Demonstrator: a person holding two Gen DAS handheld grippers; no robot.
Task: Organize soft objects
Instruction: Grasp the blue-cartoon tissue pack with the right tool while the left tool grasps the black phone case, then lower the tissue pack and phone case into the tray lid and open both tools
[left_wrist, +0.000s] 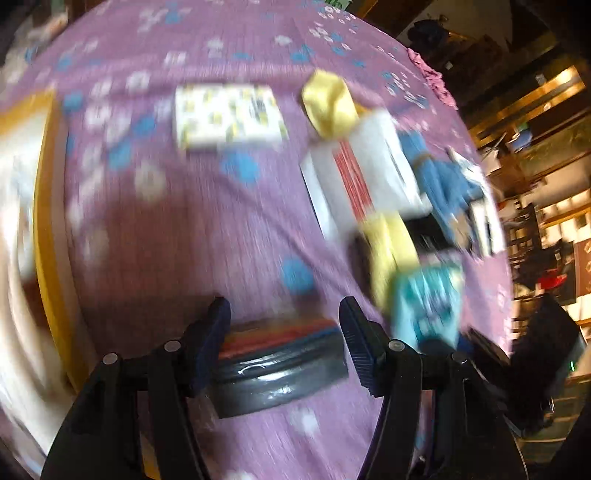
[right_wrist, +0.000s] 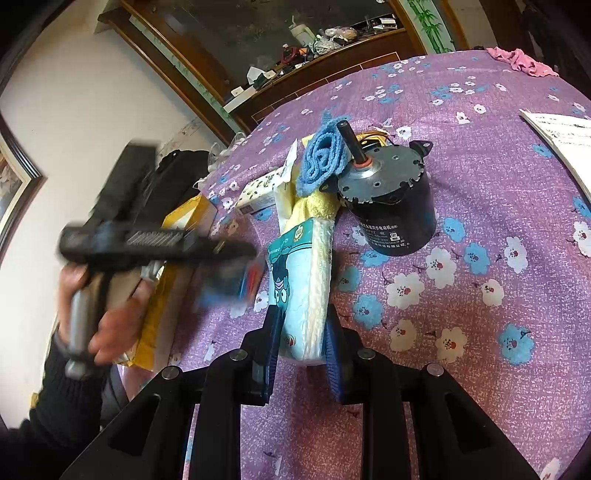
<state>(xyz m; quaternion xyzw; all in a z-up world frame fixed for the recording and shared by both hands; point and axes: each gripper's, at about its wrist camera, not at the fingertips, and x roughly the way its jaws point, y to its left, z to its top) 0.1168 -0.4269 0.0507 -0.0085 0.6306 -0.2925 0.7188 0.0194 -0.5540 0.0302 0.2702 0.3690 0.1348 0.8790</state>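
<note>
My left gripper (left_wrist: 284, 314) is shut on a dark plastic-wrapped pack with red and blue stripes (left_wrist: 280, 354), held above the purple flowered cloth (left_wrist: 192, 229); it shows blurred in the right wrist view (right_wrist: 236, 280). My right gripper (right_wrist: 301, 328) is shut on a light blue tissue pack (right_wrist: 301, 284) with a cartoon face, seen from the left wrist too (left_wrist: 428, 302). A yellow towel (right_wrist: 314, 206) and a rolled blue cloth (right_wrist: 321, 158) lie just beyond it. Another yellow cloth (left_wrist: 328, 103) lies further off.
A black motor with a shaft (right_wrist: 388, 199) stands beside the cloths. A white printed pack (left_wrist: 227, 114), a white box with red stripes (left_wrist: 354, 173), a pink rag (right_wrist: 521, 61), a booklet (right_wrist: 561, 136) and a yellow carton (right_wrist: 177, 240) are around.
</note>
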